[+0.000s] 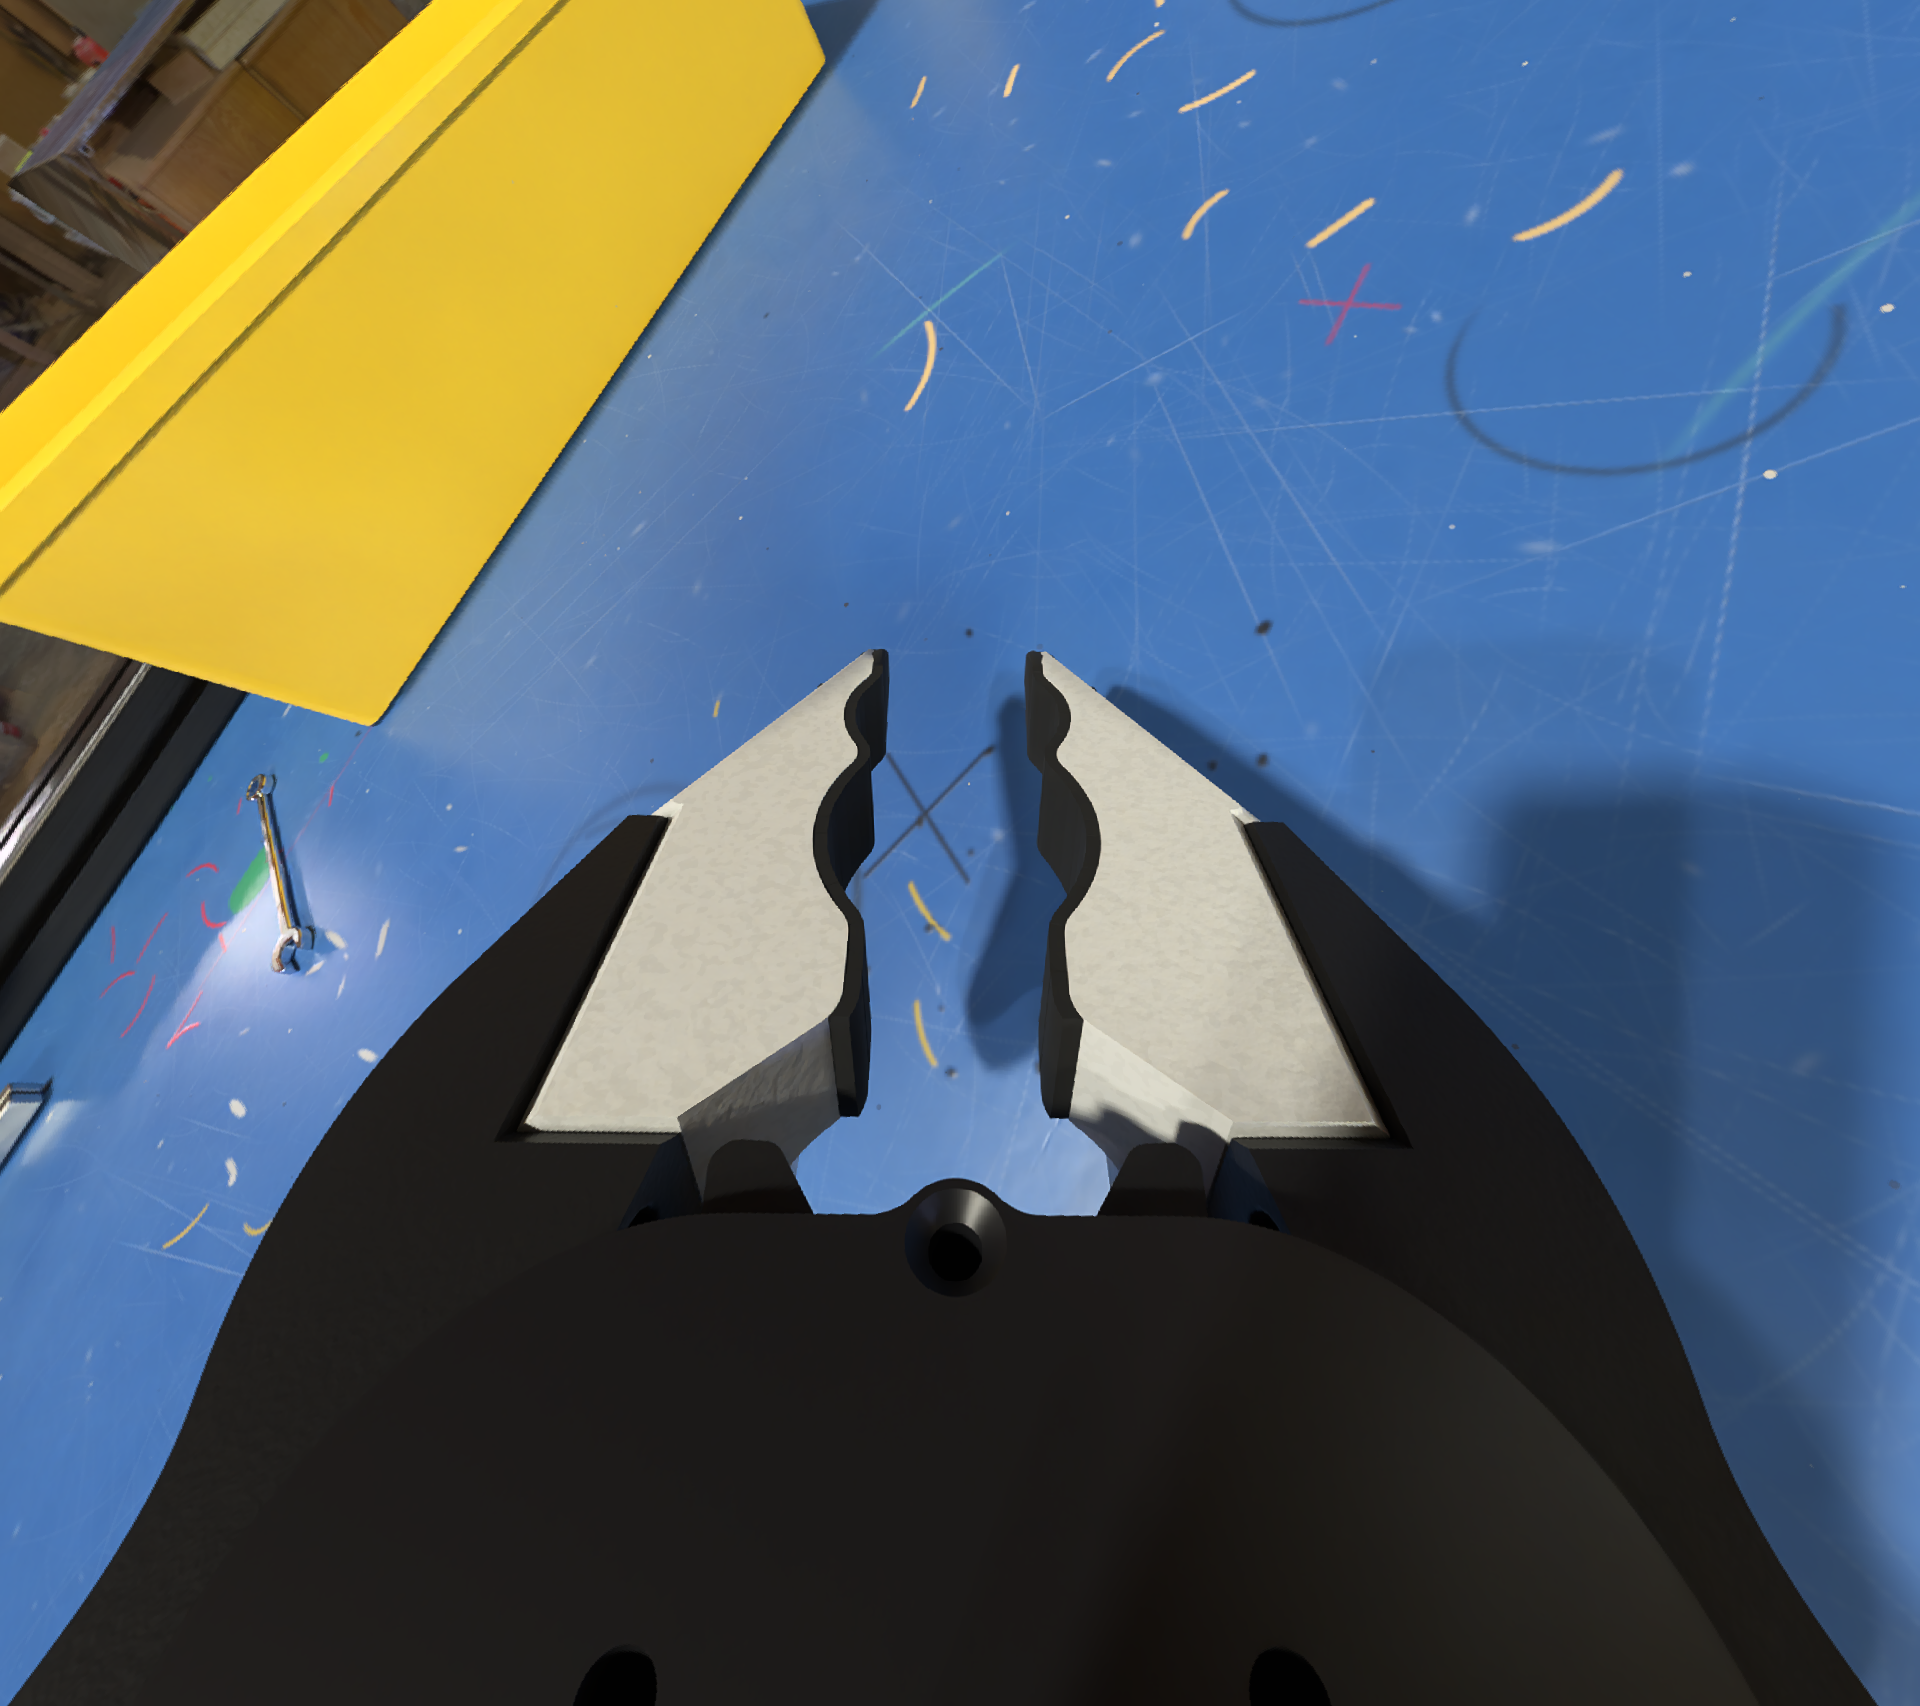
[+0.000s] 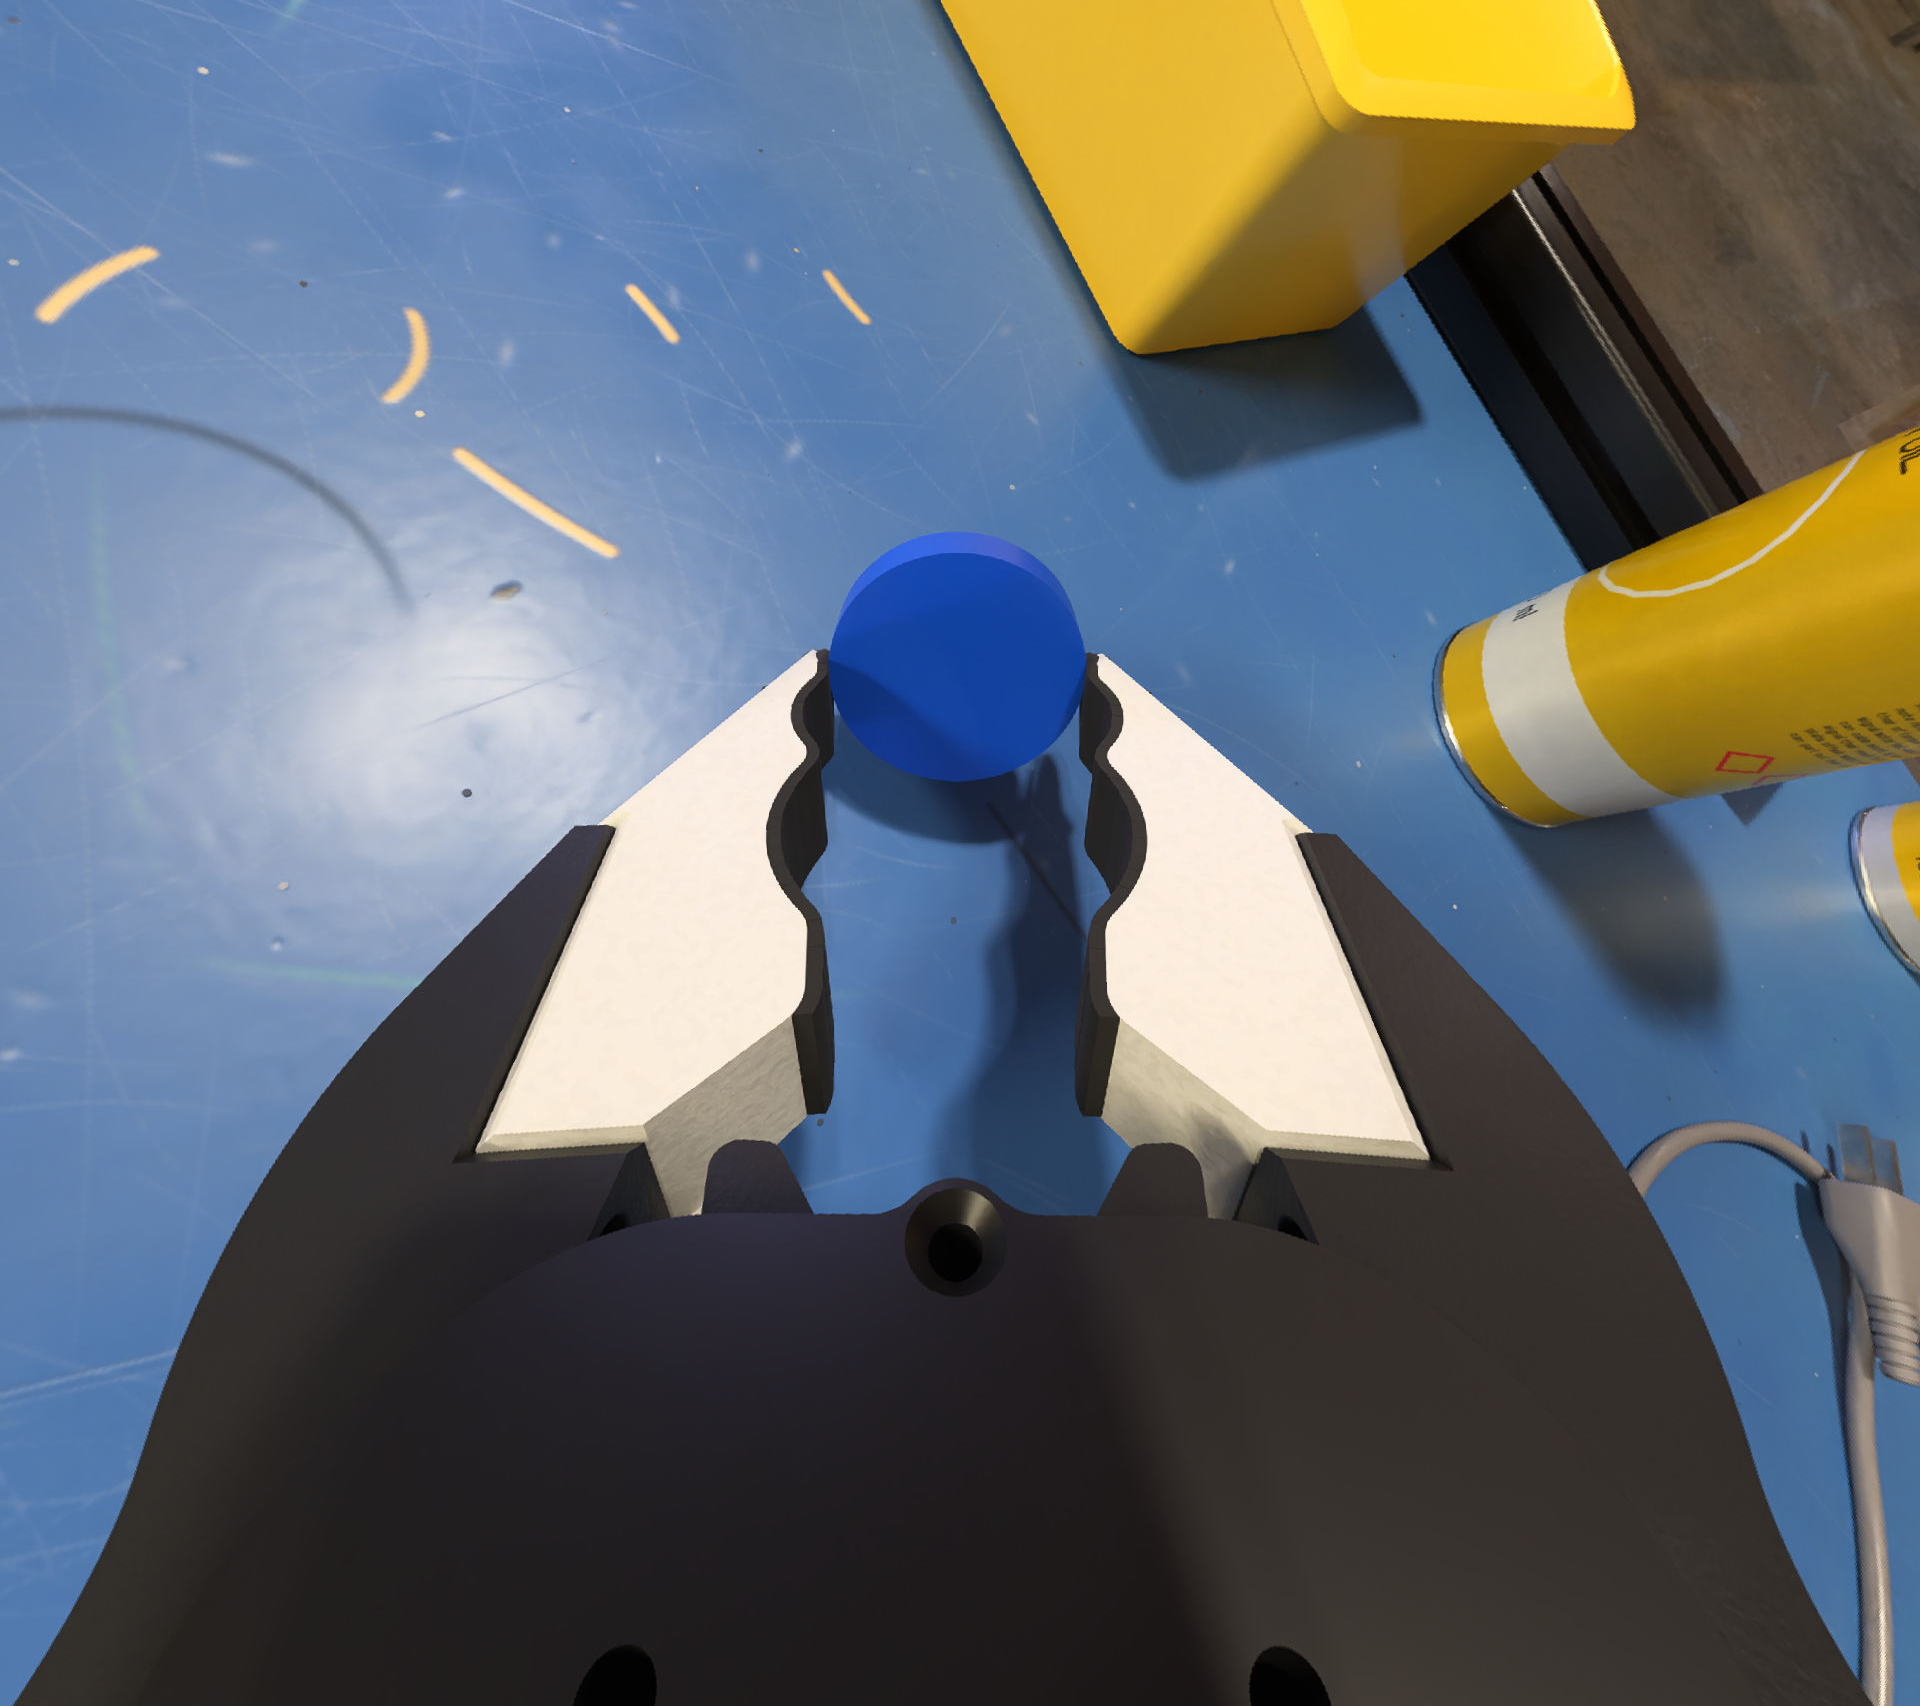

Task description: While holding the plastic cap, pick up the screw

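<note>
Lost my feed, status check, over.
Right gripper shut on blue cap. Left gripper open, empty. Screw not in view. Yellow bin on the left.

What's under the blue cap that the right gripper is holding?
The right gripper pinches the blue cap at its fingertips, above the blue table. Only bare table and the cap's shadow show below it. The spot right behind the cap is hidden, and no screw shows.
</note>
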Robot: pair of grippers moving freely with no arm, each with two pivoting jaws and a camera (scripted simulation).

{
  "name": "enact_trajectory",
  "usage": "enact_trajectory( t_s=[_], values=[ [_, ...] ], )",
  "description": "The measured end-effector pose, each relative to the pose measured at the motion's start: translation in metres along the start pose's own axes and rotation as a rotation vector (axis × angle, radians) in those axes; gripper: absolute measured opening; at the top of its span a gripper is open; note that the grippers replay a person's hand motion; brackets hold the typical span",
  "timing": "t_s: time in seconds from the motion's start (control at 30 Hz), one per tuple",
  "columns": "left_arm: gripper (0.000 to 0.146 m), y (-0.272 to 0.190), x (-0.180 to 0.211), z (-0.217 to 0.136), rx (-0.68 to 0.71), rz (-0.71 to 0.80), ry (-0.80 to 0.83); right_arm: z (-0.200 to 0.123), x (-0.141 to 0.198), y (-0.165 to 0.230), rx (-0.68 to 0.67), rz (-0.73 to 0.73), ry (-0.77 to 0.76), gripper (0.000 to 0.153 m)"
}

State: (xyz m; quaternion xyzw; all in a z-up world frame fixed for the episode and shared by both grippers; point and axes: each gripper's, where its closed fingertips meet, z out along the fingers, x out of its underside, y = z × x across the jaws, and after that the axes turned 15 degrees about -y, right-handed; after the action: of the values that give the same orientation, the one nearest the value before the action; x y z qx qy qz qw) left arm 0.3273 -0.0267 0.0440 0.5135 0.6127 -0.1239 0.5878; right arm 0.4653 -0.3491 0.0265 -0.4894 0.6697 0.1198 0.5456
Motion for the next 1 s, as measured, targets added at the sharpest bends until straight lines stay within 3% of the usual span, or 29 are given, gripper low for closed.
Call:
enact_trajectory(
  t_s=[1.0],
  values=[
    [0.026,-0.0022,0.0005,0.0012,0.014,-0.002,0.0,-0.0007,0.0026,-0.0009,0.003,-0.011,0.014,0.047]
  ],
)
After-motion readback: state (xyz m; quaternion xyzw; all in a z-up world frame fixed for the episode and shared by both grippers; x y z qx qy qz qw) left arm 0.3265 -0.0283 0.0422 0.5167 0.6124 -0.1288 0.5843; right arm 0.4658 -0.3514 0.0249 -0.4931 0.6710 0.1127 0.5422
